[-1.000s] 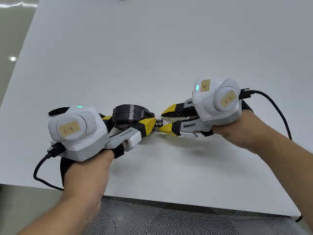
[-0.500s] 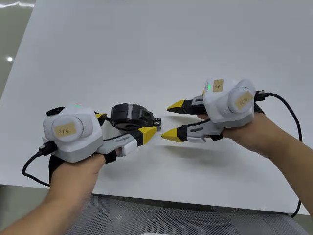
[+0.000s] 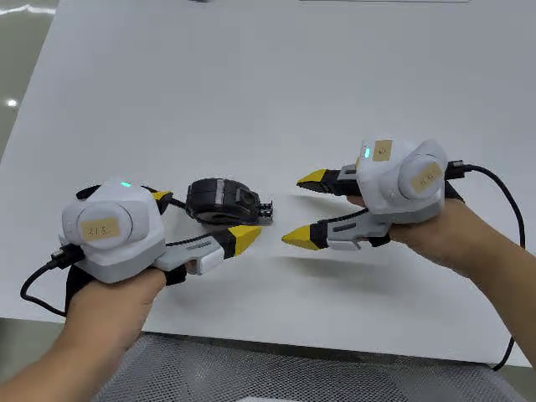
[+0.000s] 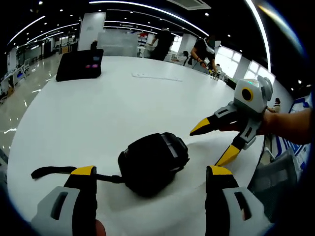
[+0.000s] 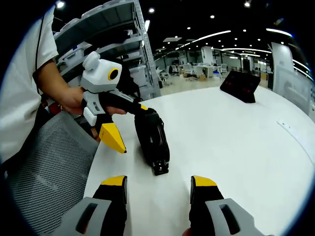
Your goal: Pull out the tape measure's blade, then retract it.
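Observation:
A black tape measure [image 3: 219,199] rests on the white table [image 3: 276,84], its blade drawn in and the hook end facing right. My left gripper [image 3: 203,216] is open, one yellow-tipped finger behind the case and the other in front. In the left gripper view the tape measure [image 4: 153,162] lies just past my open left gripper [image 4: 151,170], its black strap [image 4: 49,172] trailing left. My right gripper [image 3: 293,209] is open, a short way right of the hook. The right gripper view has the tape measure [image 5: 152,140] beyond my open right gripper [image 5: 158,180].
A dark flat device [image 4: 78,64] and a thin white strip [image 4: 156,76] lie far across the table. The table's near edge [image 3: 335,350] runs just under both hands. A grey mesh chair [image 5: 49,167] stands beside the table. People stand in the background.
The left gripper has opened and let the tape measure settle on the table. The right gripper has opened at the hook and drawn back to the right.

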